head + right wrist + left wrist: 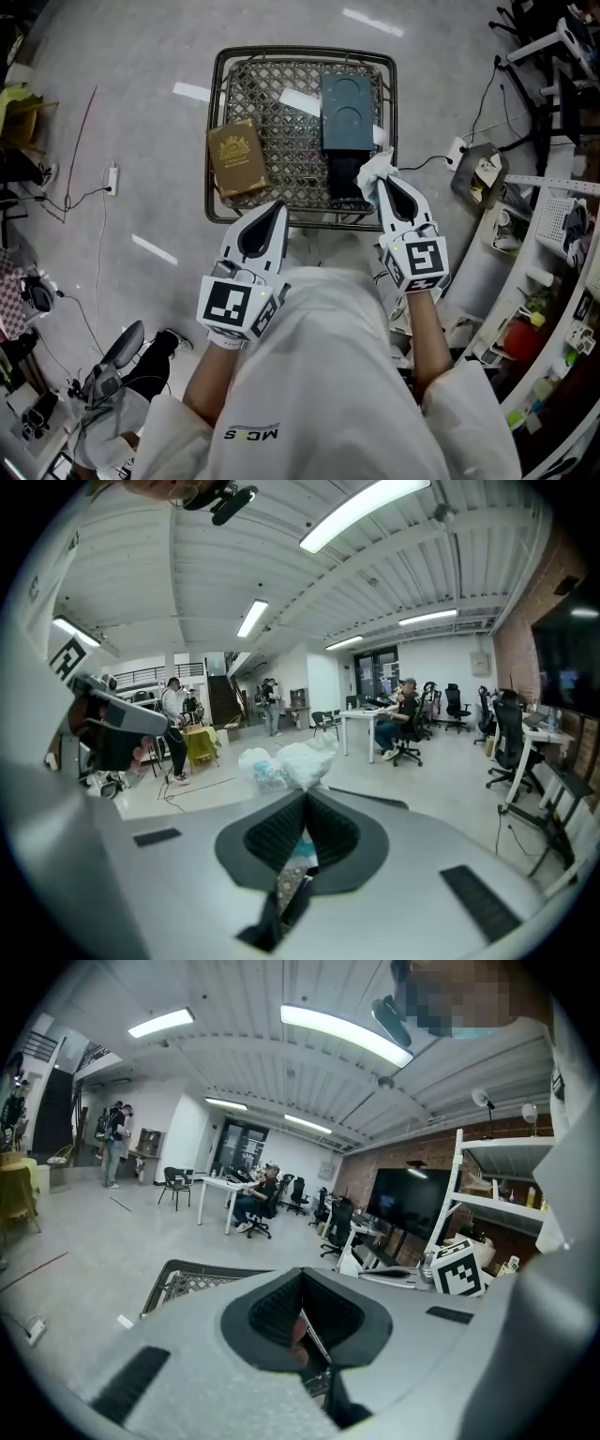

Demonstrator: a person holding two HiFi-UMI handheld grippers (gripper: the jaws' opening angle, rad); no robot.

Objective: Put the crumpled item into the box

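Observation:
A crumpled white plastic item (373,170) is pinched at the tip of my right gripper (382,184), which is shut on it over the near right corner of a wire basket (223,70). In the right gripper view the crumpled item (289,760) bulges out beyond the closed tips of the right gripper (305,795). A dark teal box (349,112) lies in the basket's right half, just beyond the item. My left gripper (277,205) hangs at the basket's near rim, shut, with nothing in it. From the left gripper view, the left gripper (302,1272) points over the basket's rim (178,1271).
A brown book (236,157) leans at the basket's left side and a white sheet (300,101) lies in its middle. A power strip (112,178) and cables lie on the floor to the left. Shelves with clutter (553,244) stand at the right.

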